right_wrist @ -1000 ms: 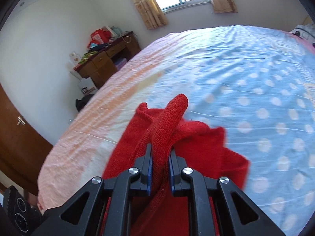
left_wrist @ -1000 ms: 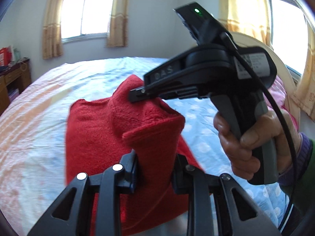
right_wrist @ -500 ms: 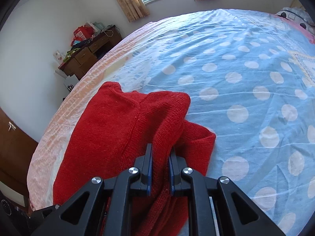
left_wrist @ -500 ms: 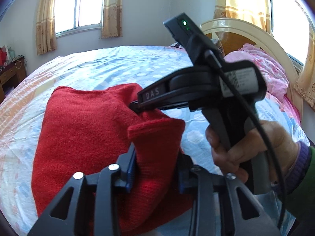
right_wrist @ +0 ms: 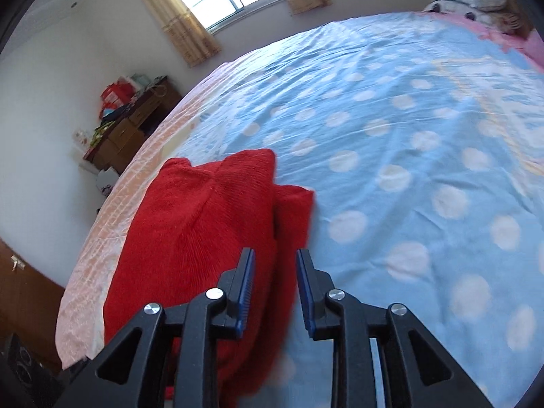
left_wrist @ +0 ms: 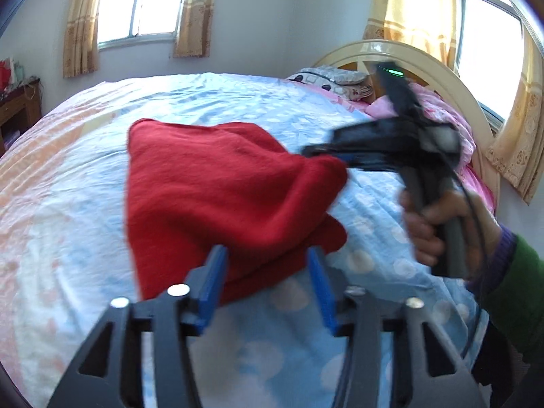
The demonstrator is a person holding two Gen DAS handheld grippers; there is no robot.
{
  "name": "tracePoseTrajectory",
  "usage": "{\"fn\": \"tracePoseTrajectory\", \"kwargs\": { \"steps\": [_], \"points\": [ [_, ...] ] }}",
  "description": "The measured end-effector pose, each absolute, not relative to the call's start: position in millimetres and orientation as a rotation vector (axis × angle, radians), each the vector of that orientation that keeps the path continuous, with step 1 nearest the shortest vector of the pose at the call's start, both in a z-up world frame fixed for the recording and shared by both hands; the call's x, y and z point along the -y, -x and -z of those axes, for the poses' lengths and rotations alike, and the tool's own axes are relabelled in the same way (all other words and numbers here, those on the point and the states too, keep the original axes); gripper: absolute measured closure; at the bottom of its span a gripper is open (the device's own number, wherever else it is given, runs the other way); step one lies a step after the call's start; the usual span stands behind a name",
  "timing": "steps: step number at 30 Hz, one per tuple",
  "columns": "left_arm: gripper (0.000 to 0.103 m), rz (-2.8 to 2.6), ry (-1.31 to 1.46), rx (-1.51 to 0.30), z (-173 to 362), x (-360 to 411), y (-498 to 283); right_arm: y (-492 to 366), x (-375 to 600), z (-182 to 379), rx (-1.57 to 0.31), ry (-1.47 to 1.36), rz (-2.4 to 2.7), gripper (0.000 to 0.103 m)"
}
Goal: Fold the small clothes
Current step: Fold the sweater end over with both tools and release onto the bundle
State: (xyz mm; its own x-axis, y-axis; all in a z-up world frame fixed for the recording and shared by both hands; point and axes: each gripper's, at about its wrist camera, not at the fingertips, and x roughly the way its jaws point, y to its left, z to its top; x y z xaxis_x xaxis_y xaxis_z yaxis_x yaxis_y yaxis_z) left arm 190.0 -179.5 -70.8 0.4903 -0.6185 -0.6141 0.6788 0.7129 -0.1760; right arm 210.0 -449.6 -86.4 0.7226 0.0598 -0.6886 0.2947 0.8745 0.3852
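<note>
A small red knitted garment (left_wrist: 217, 187) lies folded on the blue dotted bed sheet (left_wrist: 238, 102). My left gripper (left_wrist: 267, 265) is open, its blue pads just at the garment's near edge, no longer pinching it. My right gripper (right_wrist: 274, 272) is open too, with the garment (right_wrist: 204, 231) lying between and beyond its pads. In the left wrist view the right gripper (left_wrist: 316, 151) is blurred at the garment's right corner, held by a hand (left_wrist: 438, 224).
A cream headboard (left_wrist: 425, 64) with pink bedding (left_wrist: 452, 125) and a pillow (left_wrist: 329, 78) is at the bed's far right. A wooden desk (right_wrist: 136, 119) with clutter stands by the wall. A peach strip of sheet (right_wrist: 102, 238) runs along the bed's left edge.
Both grippers have opened and let go of the red garment. It has been laid down flat, folded over, on the sheet. The right gripper has moved to the right.
</note>
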Motion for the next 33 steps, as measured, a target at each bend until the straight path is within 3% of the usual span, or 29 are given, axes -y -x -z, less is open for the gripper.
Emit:
{"fn": "tracePoseTrajectory", "kwargs": {
  "steps": [8, 10, 22, 33],
  "points": [
    [0.033, 0.638, -0.011, -0.697, 53.9, 142.8, -209.0, -150.5, 399.7, 39.1, -0.664, -0.448, 0.05, 0.078],
    [0.025, 0.613, -0.002, -0.723, 54.2, 142.3, -216.6, -147.8, 397.3, 37.1, -0.642, -0.488, 0.035, 0.078],
    [0.025, 0.472, -0.157, -0.837, 81.6, 172.7, -243.0, -150.2, 372.8, 112.9, -0.757, -0.579, 0.087, 0.078],
    [0.023, 0.448, -0.142, -0.873, 87.2, 165.6, -239.9, -133.3, 341.2, 113.7, -0.744, -0.503, 0.207, 0.078]
  ]
}}
